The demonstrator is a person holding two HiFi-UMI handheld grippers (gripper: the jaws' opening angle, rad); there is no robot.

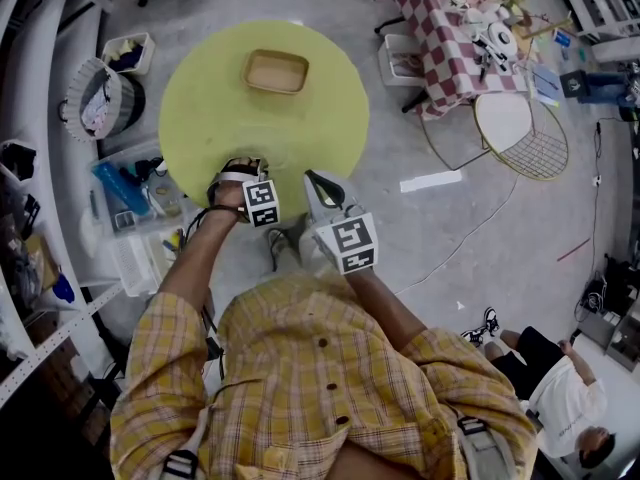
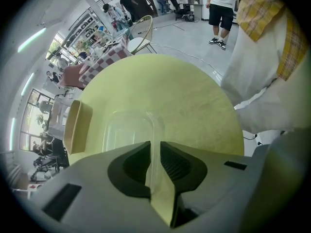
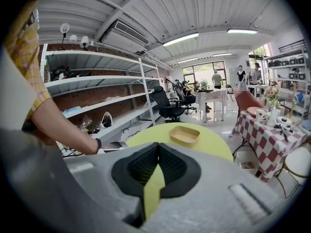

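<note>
Widest in view: a round yellow-green table (image 1: 330,118), bare over most of its top. Toward its far edge, a shallow tan tray (image 1: 276,71), empty as far as can be seen. Close to the near edge, well apart from the tray, a clear plastic container (image 2: 127,130), seemingly resting on the tabletop and barely visible from the head view. Clamped at its near rim by the left gripper (image 2: 154,152), jaws closed with the thin transparent lip pinched between the ribbed pads. Just beside that one, at the table's near edge, the right gripper (image 3: 157,152): jaws pressed together with nothing between them, only the table's colour showing through the slit below.

Probably very light, thin-walled and springy, with a slick surface. Likely to flex or slide out of a loose pinch, and to crack if crushed. Best taken by the flat rim lip, squarely, near a corner where the plastic should be stiffer.
</note>
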